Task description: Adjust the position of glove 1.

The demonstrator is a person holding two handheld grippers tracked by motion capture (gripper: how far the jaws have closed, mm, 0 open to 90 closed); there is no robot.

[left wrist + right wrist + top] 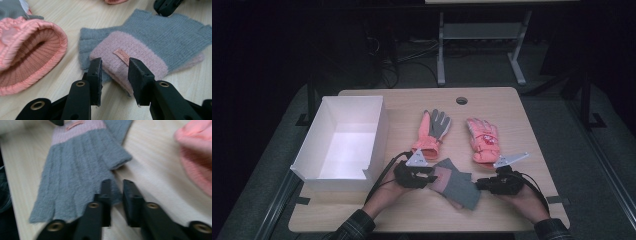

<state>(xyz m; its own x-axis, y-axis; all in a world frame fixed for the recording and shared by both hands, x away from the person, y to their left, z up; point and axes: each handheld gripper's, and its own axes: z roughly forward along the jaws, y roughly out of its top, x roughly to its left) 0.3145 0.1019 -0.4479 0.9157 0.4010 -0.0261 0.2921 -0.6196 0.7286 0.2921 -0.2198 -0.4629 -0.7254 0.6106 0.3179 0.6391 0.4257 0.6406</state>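
The jaws of the left gripper (114, 72) pinched the pink cuff of the grey-and-pink knitted gloves (150, 47), stacked as a pair near the front edge of the pale wooden desk (522, 125). The right gripper (116, 195) pinched their grey fingertip edge. Two coral ski gloves (482, 140) lay just behind.

Both grippers' (432, 176) (479, 184) jaws seemingly clamped.

Grey knit gloves (457, 186) with pink cuffs

They are lying stacked and flat near the table's front edge (a small label showing on the cuff).
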